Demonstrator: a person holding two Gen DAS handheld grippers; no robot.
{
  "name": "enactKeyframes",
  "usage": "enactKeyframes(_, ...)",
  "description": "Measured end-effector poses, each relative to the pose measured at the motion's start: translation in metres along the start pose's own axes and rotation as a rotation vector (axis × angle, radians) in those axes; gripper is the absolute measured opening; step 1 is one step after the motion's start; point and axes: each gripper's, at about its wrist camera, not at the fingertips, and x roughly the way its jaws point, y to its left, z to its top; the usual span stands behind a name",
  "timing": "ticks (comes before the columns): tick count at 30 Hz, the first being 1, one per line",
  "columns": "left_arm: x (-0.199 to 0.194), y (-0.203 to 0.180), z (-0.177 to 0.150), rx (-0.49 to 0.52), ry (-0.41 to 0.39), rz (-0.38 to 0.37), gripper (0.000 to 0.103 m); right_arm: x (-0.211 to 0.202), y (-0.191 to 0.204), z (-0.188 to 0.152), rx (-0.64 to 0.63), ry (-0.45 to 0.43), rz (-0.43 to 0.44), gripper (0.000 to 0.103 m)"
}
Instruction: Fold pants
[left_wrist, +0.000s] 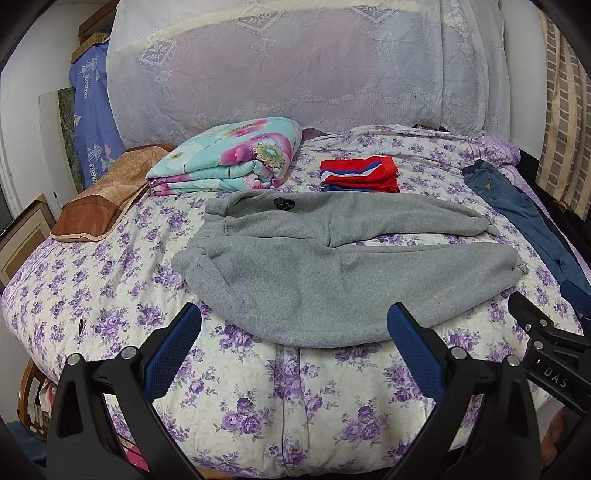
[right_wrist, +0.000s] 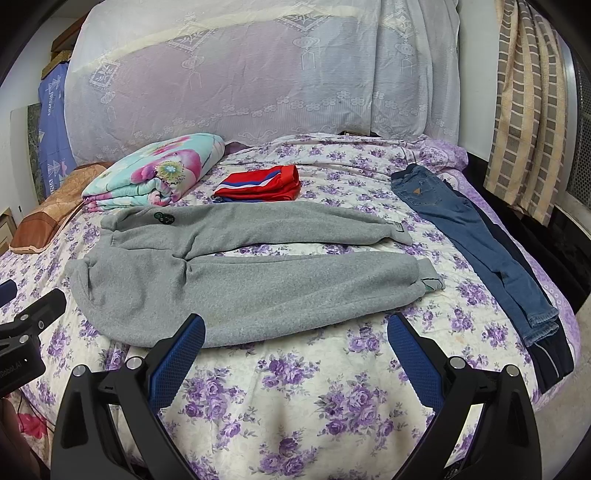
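The grey sweatpants (right_wrist: 236, 273) lie spread flat on the bed (left_wrist: 295, 406), just ahead of both sets of jaws, waistband off to the left jaws' side and the two cuffed legs running away past the right jaws, with a gap of floral cover showing between the legs. The left gripper (left_wrist: 293, 345) hangs over the near edge with its jaws wide apart and nothing in them; the right gripper (right_wrist: 295, 349) does the same, jaws spread and empty, just short of the near leg. From where I stand the fleece looks thick and limp, so I reckon a pinch taken too shallow could catch only the top layer and let the under layer drag, leaving a crooked fold. Pinch too deep and the bed cover may come up with it. The waistband is already rumpled and turned in on itself, which could carry a lump into the fold. Beyond the pants, the folded red garment (right_wrist: 260, 184) sits just past the far leg, and the jeans (right_wrist: 476, 240) lie out beyond the right jaws; a leg swung wide might brush either. The floral quilt (left_wrist: 225, 157) farther off looks safe.
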Motion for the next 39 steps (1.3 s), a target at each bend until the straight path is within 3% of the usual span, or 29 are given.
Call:
enactKeyframes(5, 0.009, -0.002, -0.005, 0.017, 0.034, -0.002, 0.098, 0.006, -0.001, -0.004, 0.000, 0.012, -0.003, 0.100)
enactKeyframes(9, 0.046, 0.000, -0.020, -0.028, 0.181, -0.123, 0.098, 0.022, -0.011, -0.009, 0.013, 0.058, -0.003, 0.100)
enactKeyframes(13, 0.096, 0.032, -0.032, -0.198, 0.326, -0.244, 0.098, 0.038, -0.021, -0.015, 0.031, 0.113, -0.007, 0.100)
enactKeyframes(18, 0.162, 0.111, -0.022, -0.461, 0.402, -0.190, 0.098, 0.043, -0.037, -0.020, 0.056, 0.123, -0.039, 0.100)
enactKeyframes(22, 0.194, 0.144, -0.015, -0.561, 0.442, -0.213, 0.097, 0.045, -0.055, -0.025, 0.078, 0.124, -0.071, 0.100)
enactKeyframes(23, 0.198, 0.146, -0.012, -0.563, 0.441, -0.220, 0.093, 0.047, -0.060, -0.026, 0.084, 0.128, -0.081, 0.100)
enactKeyframes(24, 0.202, 0.148, -0.011, -0.556, 0.439, -0.220, 0.080, 0.048, -0.065, -0.027, 0.090, 0.135, -0.089, 0.100)
enactKeyframes(25, 0.206, 0.148, -0.010, -0.536, 0.451, -0.215, 0.030, 0.050, -0.073, -0.028, 0.097, 0.144, -0.100, 0.100)
enactKeyframes(26, 0.211, 0.148, -0.010, -0.523, 0.470, -0.231, 0.027, 0.052, -0.080, -0.027, 0.102, 0.150, -0.108, 0.100)
enactKeyframes(29, 0.198, 0.155, -0.013, -0.563, 0.398, -0.243, 0.019, 0.058, -0.109, -0.018, 0.153, 0.173, -0.098, 0.100)
enactKeyframes(32, 0.181, 0.150, -0.018, -0.544, 0.343, -0.214, 0.019, 0.075, -0.148, -0.001, 0.289, 0.227, 0.016, 0.100)
enactKeyframes(39, 0.189, 0.155, -0.018, -0.552, 0.358, -0.232, 0.019, 0.163, -0.193, 0.021, 0.476, 0.414, 0.090, 0.100)
